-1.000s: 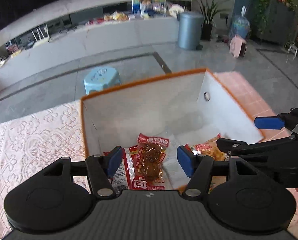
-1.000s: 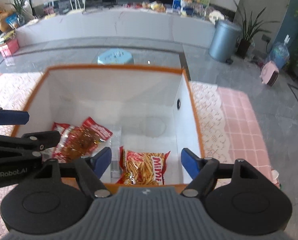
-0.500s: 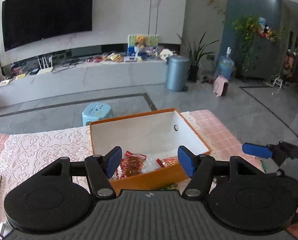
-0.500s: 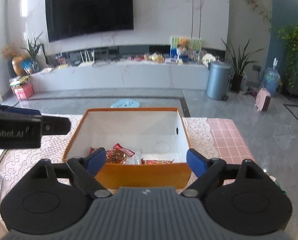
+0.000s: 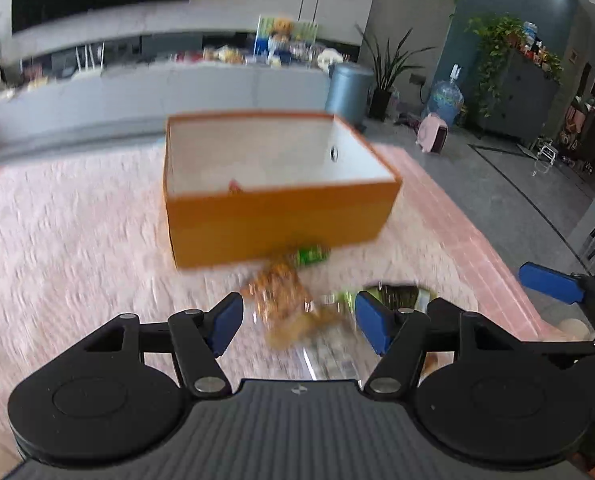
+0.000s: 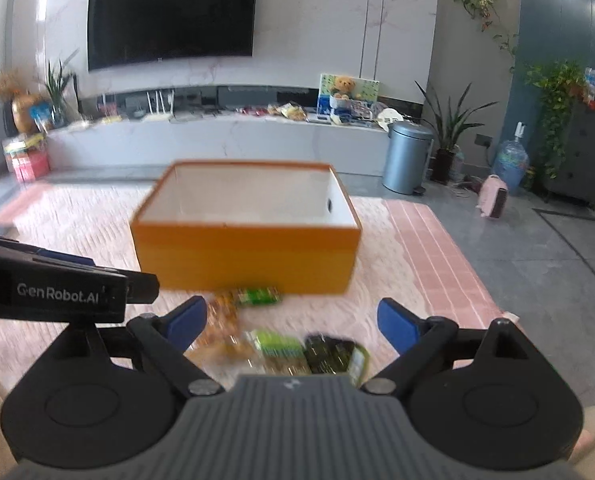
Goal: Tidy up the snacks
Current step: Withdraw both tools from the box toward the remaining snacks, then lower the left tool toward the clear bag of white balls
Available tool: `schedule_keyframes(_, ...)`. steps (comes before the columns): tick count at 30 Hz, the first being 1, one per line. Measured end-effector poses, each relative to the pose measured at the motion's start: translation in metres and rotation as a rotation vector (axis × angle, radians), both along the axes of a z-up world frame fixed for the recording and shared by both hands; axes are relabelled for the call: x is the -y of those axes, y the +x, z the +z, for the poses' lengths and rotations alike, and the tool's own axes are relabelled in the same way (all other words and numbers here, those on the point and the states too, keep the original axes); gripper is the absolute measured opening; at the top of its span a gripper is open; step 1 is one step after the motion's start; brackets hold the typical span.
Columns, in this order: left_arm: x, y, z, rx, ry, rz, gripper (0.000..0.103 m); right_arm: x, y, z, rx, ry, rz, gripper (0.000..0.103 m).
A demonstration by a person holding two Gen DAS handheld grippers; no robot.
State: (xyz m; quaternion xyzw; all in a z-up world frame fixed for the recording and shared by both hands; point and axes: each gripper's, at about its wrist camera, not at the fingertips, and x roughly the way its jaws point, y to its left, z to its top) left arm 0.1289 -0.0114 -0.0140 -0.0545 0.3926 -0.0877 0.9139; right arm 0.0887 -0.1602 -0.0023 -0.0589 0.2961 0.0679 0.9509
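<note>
Two sets of jaws, both spread wide and carrying nothing. A second ago both were hanging right over the box, looking down at the packets on its floor; now I've pulled back and low, and the loose snacks on the bench are in front of me again.

Nearest, between the blue pads of my left gripper (image 5: 297,316), lies a clear bag of golden-brown bits (image 5: 285,300), blurred by my motion. Just to its right a dark packet (image 5: 397,294) sits behind the right pad. From my right gripper (image 6: 293,322) the same row shows: brown bag on the left, a light green packet (image 6: 277,346) in the middle, the dark packet (image 6: 331,354) on the right, all touching or nearly so. My left gripper's body crosses the left edge of that view.

A little farther, a small green pack (image 5: 311,255) lies against the foot of the box's near wall.

Then the orange box (image 5: 281,216) itself, upright on the lace-covered bench (image 5: 77,240). Only a sliver of red wrapper (image 5: 235,187) peeks over its rim from here; the rest of what's inside is hidden by the wall.

Beyond that, floor, a grey bin (image 6: 407,156), the long TV shelf.

My read: one drop is done and the next pick is starting. Four packs still wait outside. The brown bag is best lined up for my left jaws, though it looks crinkly and slippery, so I'd bite its middle.
</note>
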Motion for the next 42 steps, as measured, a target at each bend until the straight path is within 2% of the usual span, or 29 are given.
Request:
schedule_keyframes(5,-0.003,-0.018,-0.018,0.009,0.035,0.007,0.076,0.002,-0.024,-0.022,-0.002,-0.043,0.003,0.090)
schedule_keyframes(11,0.008,-0.033,-0.042,0.003,0.055,-0.010,0.075,0.011,-0.027,-0.045,-0.045,-0.039,-0.006,0.089)
schedule_keyframes(17,0.016,-0.034,-0.065,-0.034,0.062,-0.032,0.075,0.023,-0.020,-0.067,-0.071,-0.040,-0.018,0.082)
schedule_keyframes(19,0.018,-0.032,-0.071,-0.049,0.070,-0.032,0.075,0.027,-0.015,-0.074,-0.097,-0.019,-0.031,0.075)
schedule_keyframes(22,0.019,-0.026,-0.079,-0.072,0.085,-0.028,0.075,0.032,-0.008,-0.077,-0.122,0.007,-0.033,0.075)
schedule_keyframes(28,0.018,-0.013,-0.089,-0.119,0.058,-0.022,0.075,0.036,0.006,-0.080,-0.168,0.011,-0.058,0.075)
schedule_keyframes(32,0.020,-0.002,-0.097,-0.158,0.009,-0.022,0.075,0.044,0.021,-0.074,-0.179,0.000,-0.068,0.075)
schedule_keyframes(35,0.026,0.006,-0.103,-0.186,0.024,-0.021,0.075,0.045,0.032,-0.078,-0.192,-0.006,-0.051,0.074)
schedule_keyframes(37,0.028,0.011,-0.109,-0.206,0.032,-0.003,0.075,0.045,0.038,-0.084,-0.218,0.004,-0.039,0.068)
schedule_keyframes(42,0.032,0.020,-0.114,-0.234,-0.024,0.009,0.078,0.054,0.047,-0.091,-0.259,0.068,-0.058,0.068)
